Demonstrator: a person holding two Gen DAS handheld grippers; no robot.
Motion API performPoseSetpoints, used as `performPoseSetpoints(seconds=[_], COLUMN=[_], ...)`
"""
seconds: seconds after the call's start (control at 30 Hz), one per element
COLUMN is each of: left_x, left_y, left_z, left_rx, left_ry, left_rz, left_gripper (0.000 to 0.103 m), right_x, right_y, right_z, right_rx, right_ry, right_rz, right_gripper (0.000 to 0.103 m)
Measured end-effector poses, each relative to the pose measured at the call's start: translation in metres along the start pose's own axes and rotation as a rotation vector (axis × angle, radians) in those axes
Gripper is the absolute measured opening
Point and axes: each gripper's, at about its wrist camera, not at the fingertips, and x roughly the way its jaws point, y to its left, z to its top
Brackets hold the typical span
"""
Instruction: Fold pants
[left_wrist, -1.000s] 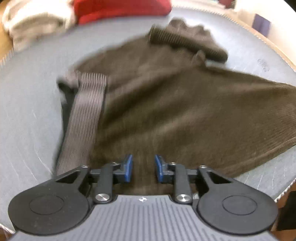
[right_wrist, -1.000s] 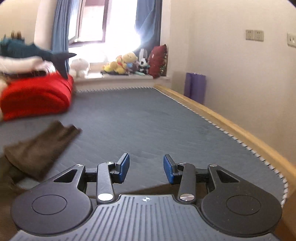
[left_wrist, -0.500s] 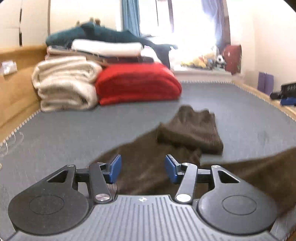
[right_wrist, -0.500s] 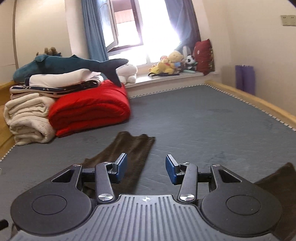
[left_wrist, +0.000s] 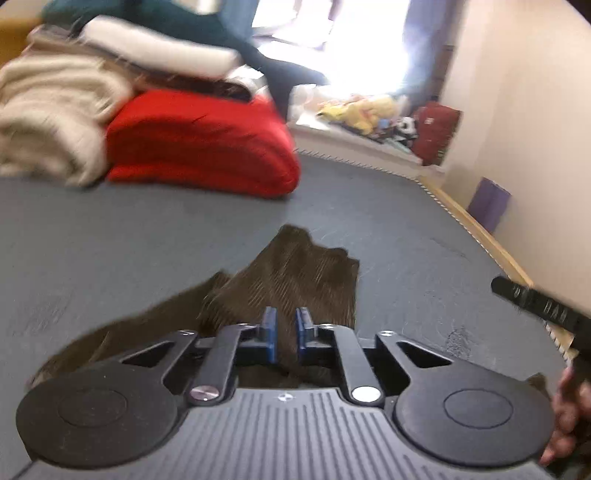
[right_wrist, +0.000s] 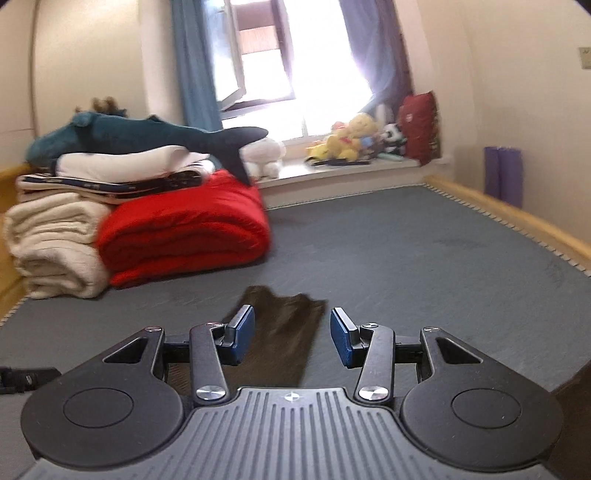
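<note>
Your left gripper (left_wrist: 285, 334) has its blue pads close together, with a narrow gap, and the dark brown ribbed pants (left_wrist: 295, 273) pass between them; whether the pads really clamp the cloth, you cannot tell from this blurred view. Your right gripper (right_wrist: 291, 339) holds its fingers wide apart above one brown pant leg (right_wrist: 284, 332) and grips nothing. The pants lie on the grey mattress (right_wrist: 406, 258). Well beyond them stand a folded red blanket (right_wrist: 184, 232) and cream folded towels (right_wrist: 51, 243), with a blue plush shark (right_wrist: 147, 136) on top. Plush toys (right_wrist: 351, 140) sit on the windowsill.
</note>
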Motion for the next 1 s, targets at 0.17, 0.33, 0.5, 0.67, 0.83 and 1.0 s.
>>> performPoseSetpoints(seconds=[0.17,0.33,0.5,0.67,0.83,1.0], left_x=[0.074,0.101,0.114,0.119,0.121,0.116], left_y=[-0.005,0.002,0.029,0.049,0.068,0.095], left_z=[-0.024,-0.014,-0.006,-0.005,-0.001,0.010], left_rx=[-0.076,-0.124,-0.223,-0.256,-0.287,-0.335], left_ry=[0.308,0.317,0.368,0.412,0.409,0.393], left_rz=[-0.053,-0.014,-0.018,-0.003,-0.010,0.008], left_gripper=[0.011,0.014,0.016,0.026,0.031,0.035], right_x=[0.037,0.087,0.149,0.194,0.224,0.222], right_y=[-0.021,-0.012,0.010,0.022,0.022,0.048], right_z=[-0.003,-0.015,-0.040,-0.066,-0.090,-0.087], right_rx=[0.133,0.215,0.206,0.221,0.292,0.144], right_ry=[0.106,0.246,0.482,0.615,0.687,0.659], right_rz=[-0.013,-0.041,-0.067,-0.082,-0.094,-0.058], right_gripper=[0.027,0.028,0.036,0.045,0.045,0.012])
